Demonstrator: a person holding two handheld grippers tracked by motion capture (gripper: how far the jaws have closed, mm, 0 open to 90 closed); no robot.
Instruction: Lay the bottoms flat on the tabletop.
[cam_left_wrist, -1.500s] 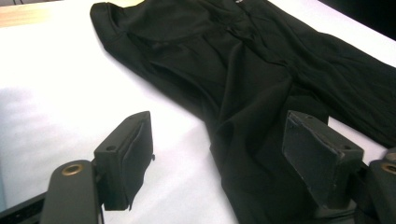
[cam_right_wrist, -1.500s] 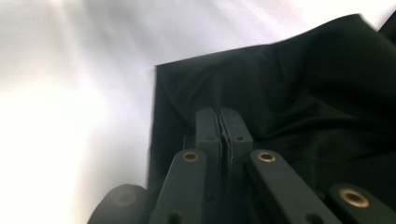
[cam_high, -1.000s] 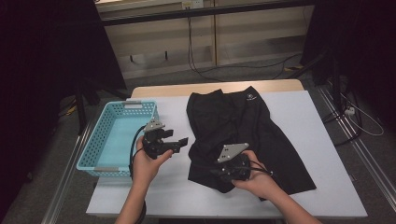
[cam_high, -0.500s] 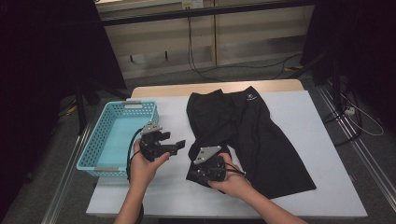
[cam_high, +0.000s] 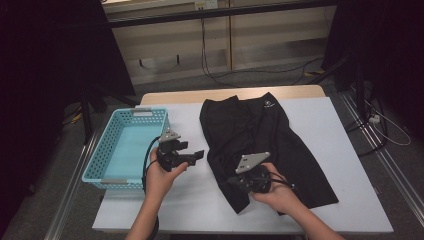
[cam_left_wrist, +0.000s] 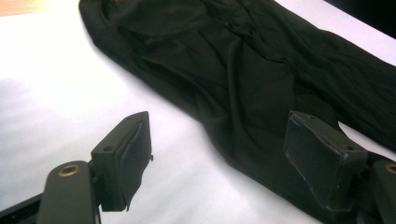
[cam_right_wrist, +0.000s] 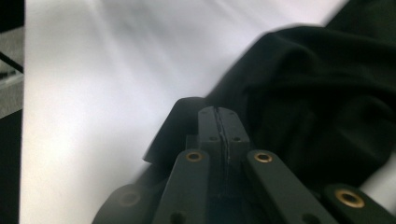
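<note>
We see a pair of black fabric shorts (cam_high: 260, 145) spread flat on the white table (cam_high: 330, 125), right of the light-blue plastic mesh basket (cam_high: 127, 145). The right gripper (cam_high: 235, 181) sits at the near-left hem; its jaws have just been closing and now meet, though we cannot tell whether cloth is pinched between them. The left gripper (cam_high: 197, 155) hovers just left of the shorts, jaws wide apart and holding nothing.

Right gripper (cam_right_wrist: 219, 122) fingers together at black garment (cam_right_wrist: 317, 107) edge, white table (cam_right_wrist: 116, 70).
</note>
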